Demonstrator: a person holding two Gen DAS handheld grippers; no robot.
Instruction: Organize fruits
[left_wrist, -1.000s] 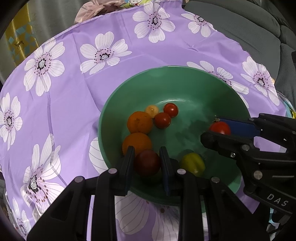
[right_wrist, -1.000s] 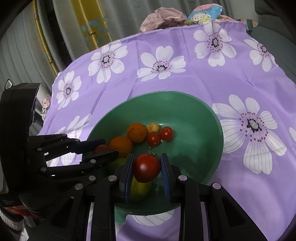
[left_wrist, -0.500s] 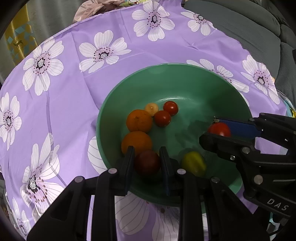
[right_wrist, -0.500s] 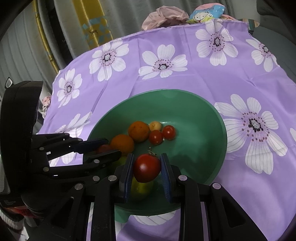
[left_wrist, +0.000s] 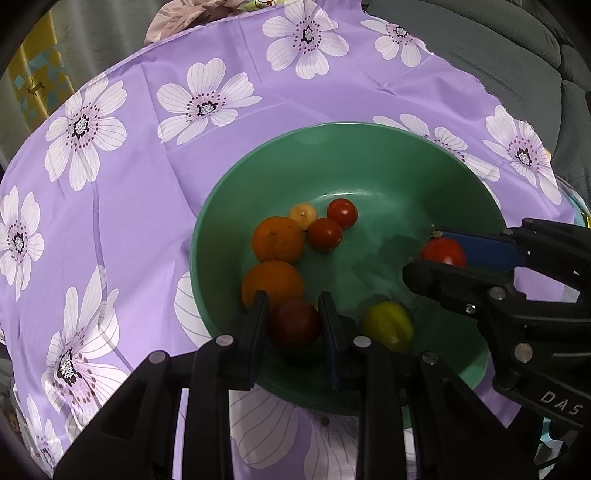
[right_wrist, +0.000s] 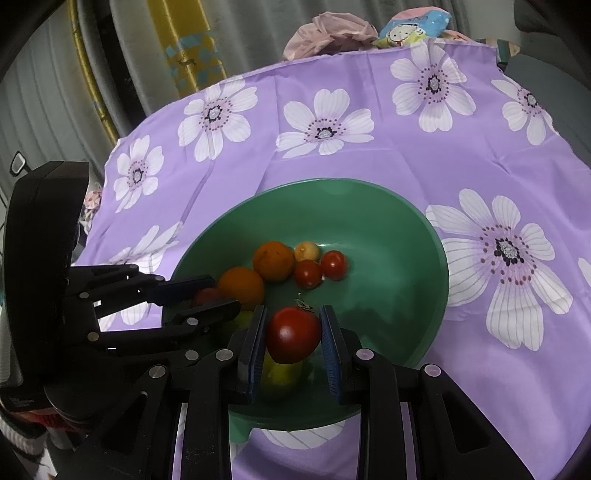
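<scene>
Where lettering shows, right tongs (left_wrist: 441, 258) read "DAS" (gripping tomato (left_wrist: 442, 252)).

Black gripper (left_wrist: 294, 322), blue pads, silver screws

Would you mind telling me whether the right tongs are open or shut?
Shut: the right tongs clamp a red tomato between both pads above the green bowl.

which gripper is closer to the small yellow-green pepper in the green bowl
Left. The left gripper holds a dark red tomato right beside the pepper; the right gripper hangs above it.
</scene>
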